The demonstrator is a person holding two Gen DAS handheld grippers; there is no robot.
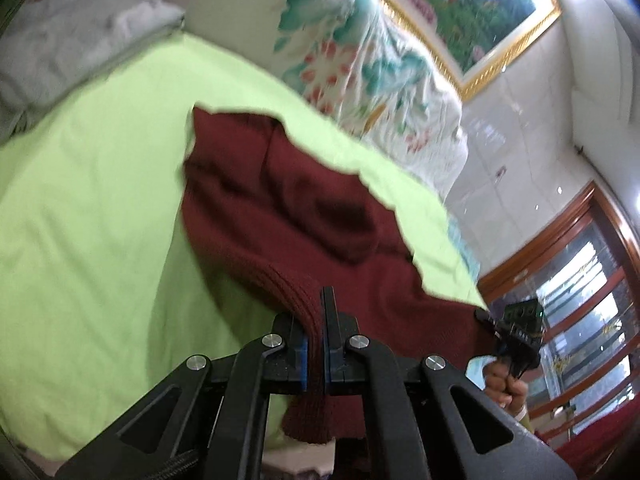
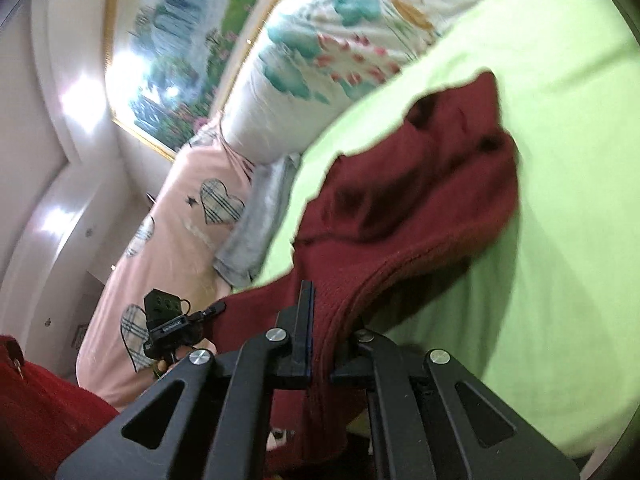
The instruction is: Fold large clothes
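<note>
Left wrist view: our left gripper (image 1: pixel 322 320) is clamped tight on the ribbed hem of the sweater (image 1: pixel 288 204), a dark red knit. The hem hangs down between the pads, and the rest of the sweater trails away across the green sheet (image 1: pixel 100 208), rumpled and partly folded over itself. Low at the right edge we see a hand (image 1: pixel 506 386) holding the right gripper (image 1: pixel 486 316), whose tip touches the sweater's edge.

In the right wrist view, our right gripper (image 2: pixel 318 320) is pinched closed on another stretch of the same hem, knit bunched between its fingers (image 2: pixel 306 312). The sweater (image 2: pixel 420 184) runs up from there onto the sheet (image 2: pixel 560 160). Beyond the sheet lie a floral quilt (image 2: pixel 320 48) and a pink cover with hearts (image 2: pixel 180 232), and a framed painting (image 2: pixel 172 40) hangs on the wall.
</note>
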